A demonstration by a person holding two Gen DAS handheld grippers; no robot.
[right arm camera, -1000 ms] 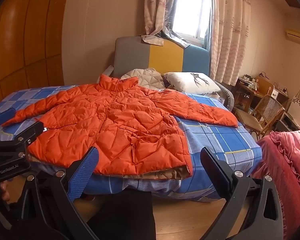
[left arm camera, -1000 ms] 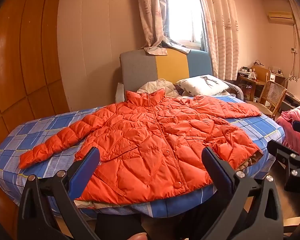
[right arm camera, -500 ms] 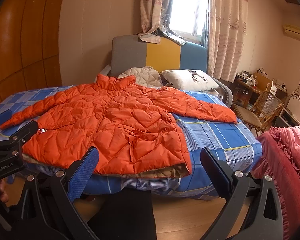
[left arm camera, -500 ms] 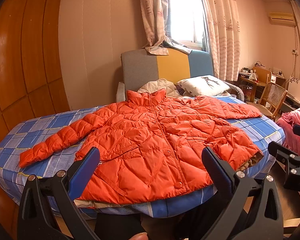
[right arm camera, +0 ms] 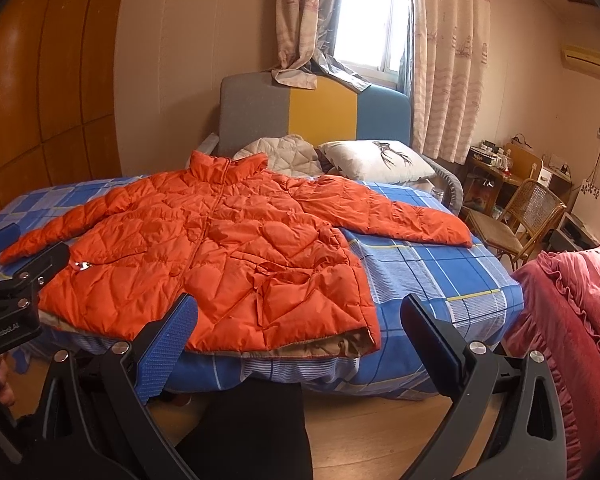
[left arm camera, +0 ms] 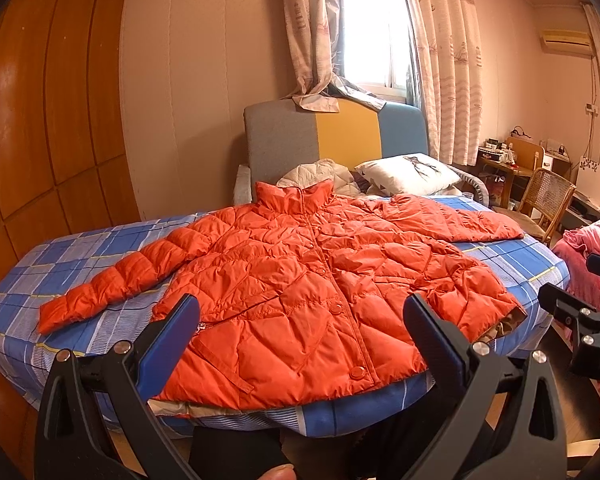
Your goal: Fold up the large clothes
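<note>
Hovering both tools, left tool (left arm camera: pixel 300 320) and right tool (right arm camera: pixel 298 320), jaws apart, empty, short of the orange jacket (left arm camera: pixel 320 280) spread flat on the bed (right arm camera: pixel 440 280). We should pinch sleeve cuffs first, fold inward.

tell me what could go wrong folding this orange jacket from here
The orange jacket has its hem at the near edge of the bed, so a tug might slide it to the floor. It is puffy and may spring open. Both the left gripper and right gripper have their jaws open, holding nothing.
</note>
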